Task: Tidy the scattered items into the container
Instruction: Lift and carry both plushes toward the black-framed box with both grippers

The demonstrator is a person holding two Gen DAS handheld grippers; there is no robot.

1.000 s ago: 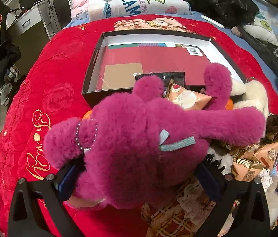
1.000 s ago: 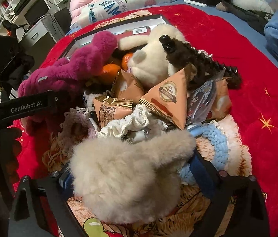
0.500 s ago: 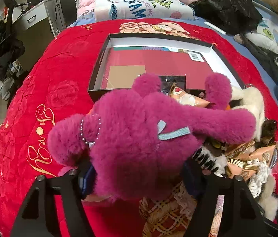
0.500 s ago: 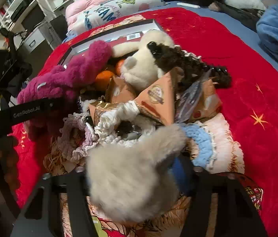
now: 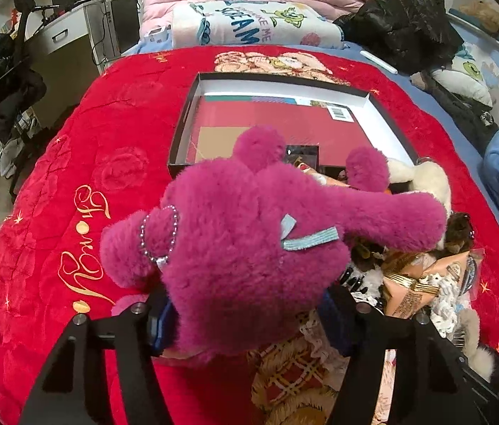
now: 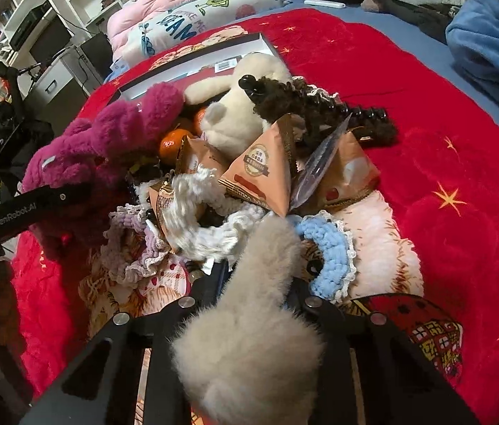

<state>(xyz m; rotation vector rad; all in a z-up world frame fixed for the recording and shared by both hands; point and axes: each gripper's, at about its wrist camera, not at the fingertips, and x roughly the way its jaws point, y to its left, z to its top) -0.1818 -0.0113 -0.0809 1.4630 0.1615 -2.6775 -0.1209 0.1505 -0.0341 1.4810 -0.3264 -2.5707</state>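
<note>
Nearest, the right hand-held gripper [image 6: 254, 285] is closing, its jaws pinching a beige fluffy piece [image 6: 249, 347]. The left hand-held gripper [image 5: 246, 315] is also closing, its pads pressed into a magenta plush toy [image 5: 249, 248] (a small blue ribbon on its fur). Just past them lies a heap on the red bedspread [image 5: 72, 177]: snack packets [image 6: 260, 173], a blue crochet ring [image 6: 331, 258], oranges [image 6: 171, 143], a cream plush [image 6: 235, 120]. Beyond the heap sits the black box [image 5: 185, 120], open.
</note>
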